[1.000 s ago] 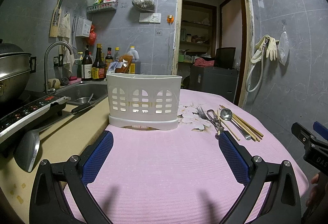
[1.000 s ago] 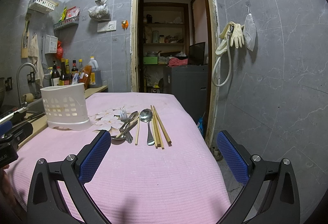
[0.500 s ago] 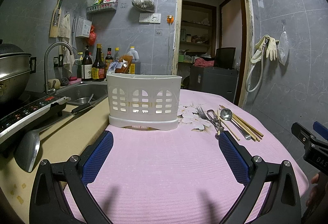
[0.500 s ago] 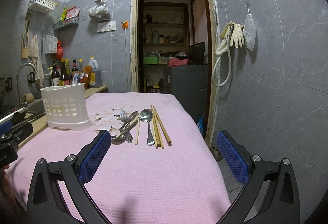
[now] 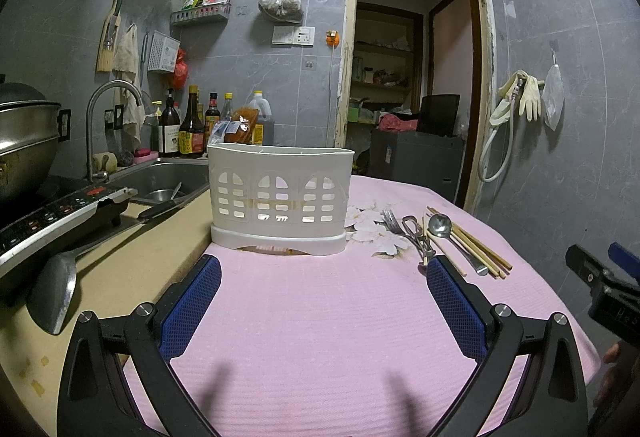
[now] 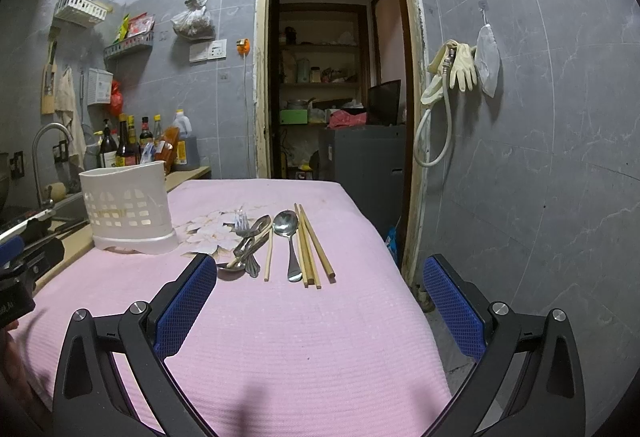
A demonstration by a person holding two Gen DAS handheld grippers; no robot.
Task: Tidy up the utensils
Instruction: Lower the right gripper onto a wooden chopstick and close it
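Hovering above the pink-clothed surface, the left gripper and right gripper both have fingers spread wide, empty. Forks, spoons and chopsticks lie at 3 o'clock from the white utensil holder.

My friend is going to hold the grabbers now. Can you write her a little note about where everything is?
Left gripper: open, empty, facing the white utensil holder.
Right gripper: open, empty, facing the utensils.
On the pink tablecloth, beside the holder: fork, spoon, chopsticks, plus more cutlery in the pile.
Done: nothing visibly in the holder.
Left: move every utensil in.
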